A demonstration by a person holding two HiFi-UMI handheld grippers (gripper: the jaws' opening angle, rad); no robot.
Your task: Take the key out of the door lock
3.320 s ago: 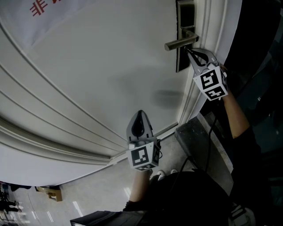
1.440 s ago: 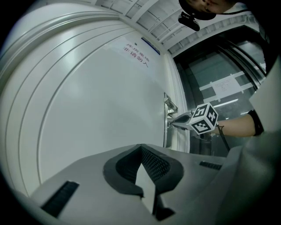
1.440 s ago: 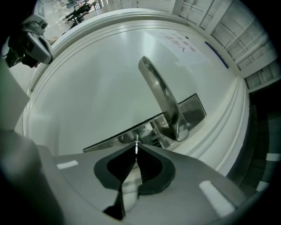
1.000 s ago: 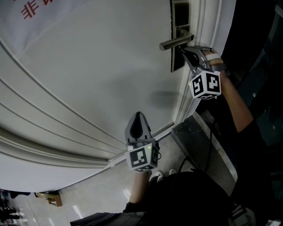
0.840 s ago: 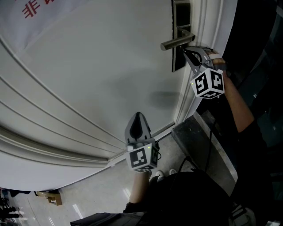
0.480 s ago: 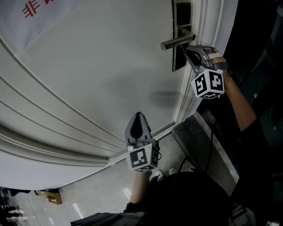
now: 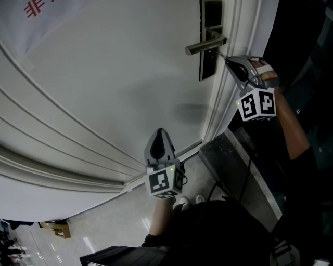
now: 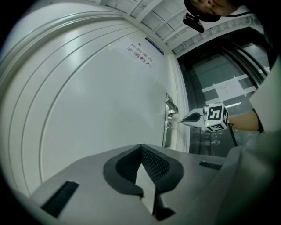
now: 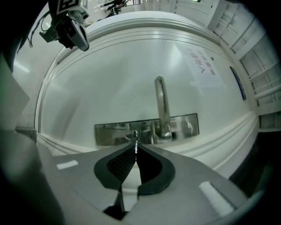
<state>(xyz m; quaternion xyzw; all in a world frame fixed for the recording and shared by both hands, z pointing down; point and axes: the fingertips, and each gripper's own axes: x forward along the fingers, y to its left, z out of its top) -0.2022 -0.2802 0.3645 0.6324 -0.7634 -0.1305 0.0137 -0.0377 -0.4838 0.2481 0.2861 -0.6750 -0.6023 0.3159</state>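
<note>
The white door carries a dark lock plate (image 7: 209, 39) with a metal lever handle (image 7: 204, 45). My right gripper (image 7: 227, 58) is just right of the plate, shut on the small key (image 7: 221, 55), whose thin blade pokes out of the tips toward the door. In the right gripper view the key blade (image 9: 135, 147) stands clear in front of the round keyhole (image 9: 132, 134), left of the handle (image 9: 160, 101). My left gripper (image 7: 158, 137) hangs lower down in front of the door panel, shut and holding nothing.
A moulded white door frame (image 7: 229, 78) runs beside the lock. Below the right gripper, a dark metal sill (image 7: 234, 161) lies at the door's foot. A paper sign with red print (image 7: 39, 8) is on the door at the upper left.
My right gripper has drawn back from the lock plate, to the right and a little down in the head view, with the key coming out of the keyhole. The left gripper stayed put.
</note>
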